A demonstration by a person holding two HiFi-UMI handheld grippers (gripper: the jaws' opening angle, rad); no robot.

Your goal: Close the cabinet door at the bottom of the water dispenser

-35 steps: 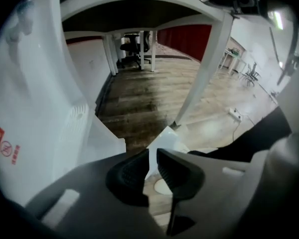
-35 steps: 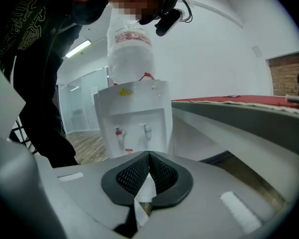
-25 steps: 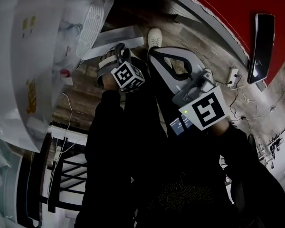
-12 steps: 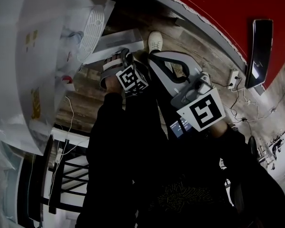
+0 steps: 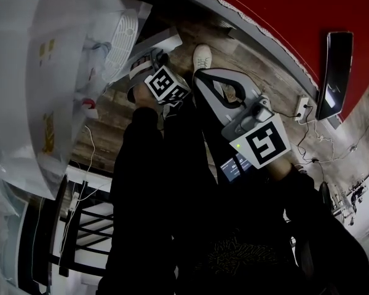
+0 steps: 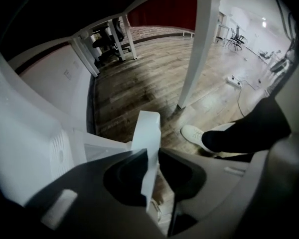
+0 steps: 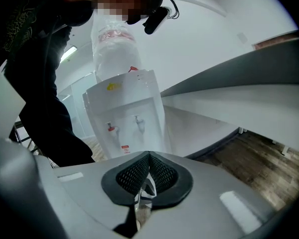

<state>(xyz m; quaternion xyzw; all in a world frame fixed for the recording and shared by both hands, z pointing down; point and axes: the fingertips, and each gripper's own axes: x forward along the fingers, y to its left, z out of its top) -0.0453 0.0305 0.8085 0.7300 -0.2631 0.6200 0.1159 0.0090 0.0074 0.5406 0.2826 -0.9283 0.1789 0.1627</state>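
Left claw (image 6: 153,156): points steeply down at the foot of the water dispenser (image 5: 49,72). Its jaws have just been closing, and the free edge of the cabinet door (image 6: 148,128) stands between them. In the left gripper view the 2 pads meet the door's 2 faces, so the claw has hold of the panel at a part-open width.

Cabinet door: white, at the bottom of the dispenser, not yet shut. It stands swung out from the white dispenser body, which lies to its left in the left gripper view. Its upright edge rises out of the jaws toward the wooden floor (image 6: 139,83) beyond.

Right claw (image 7: 149,158): fully closed. The 2 mesh pads touch along their length and hold nothing. It is aimed at the dispenser's front from farther right, well apart from the door.

Dispenser front, right gripper view: 2 taps, the left tap (image 7: 110,127) red-tipped, with an upturned water bottle (image 7: 114,49) on top.

Head view: the left claw's marker cube (image 5: 167,85) sits just right of the dispenser's drip grille (image 5: 122,39). 1 white shoe (image 6: 193,133) rests on the floor just right of the door.
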